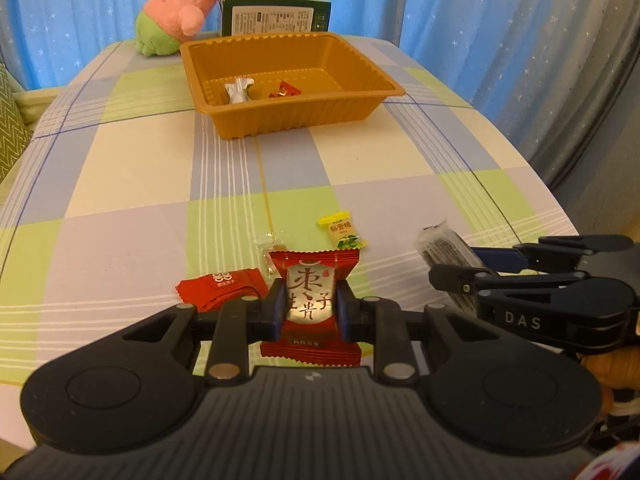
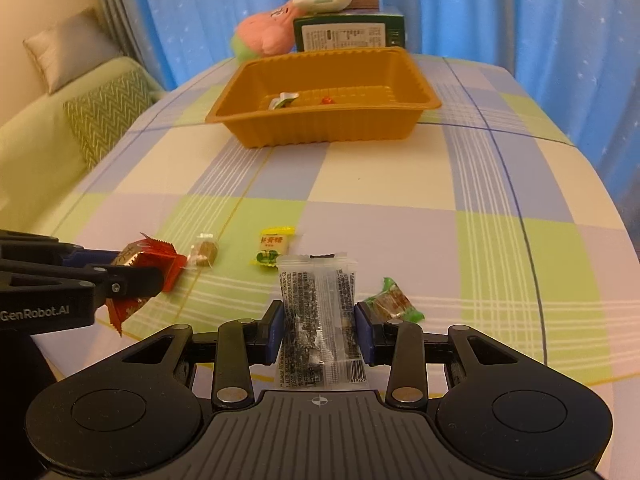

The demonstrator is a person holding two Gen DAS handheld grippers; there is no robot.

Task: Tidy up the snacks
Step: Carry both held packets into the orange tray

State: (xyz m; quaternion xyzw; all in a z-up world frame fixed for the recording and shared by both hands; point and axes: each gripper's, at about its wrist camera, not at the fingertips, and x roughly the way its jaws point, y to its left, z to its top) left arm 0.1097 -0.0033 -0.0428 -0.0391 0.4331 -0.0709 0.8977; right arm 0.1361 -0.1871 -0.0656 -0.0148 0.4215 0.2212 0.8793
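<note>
The left tongs (image 1: 308,306) are nearly closed, their blue pads pressing both sides of a red crinkle-edged sachet (image 1: 312,304) with a shiny silver oval and dark characters on its face. Just left of them a flatter red packet (image 1: 222,286) lies on the desk (image 1: 132,184), which wears a smooth checked cloth of pale green, lilac and cream. Just ahead sit a small clear-wrapped sweet (image 1: 269,245) and a yellow pillow-shaped candy (image 1: 342,230).

The right tongs (image 2: 320,328) are clamped, jaws part closed, on a long transparent pouch (image 2: 318,320) of dark seedy sticks, printed with fine text and a barcode. Beside their right pad lies a green twist-wrapped sweet (image 2: 396,300).

Well ahead of both tongs stands an amber plastic tray (image 2: 280,128), rectangular with ribbed walls, holding a silver-wrapped piece (image 1: 239,90) and an orange-red one (image 1: 285,90). Beyond it sit a pink plush (image 1: 180,16) and a green box (image 1: 276,16).
</note>
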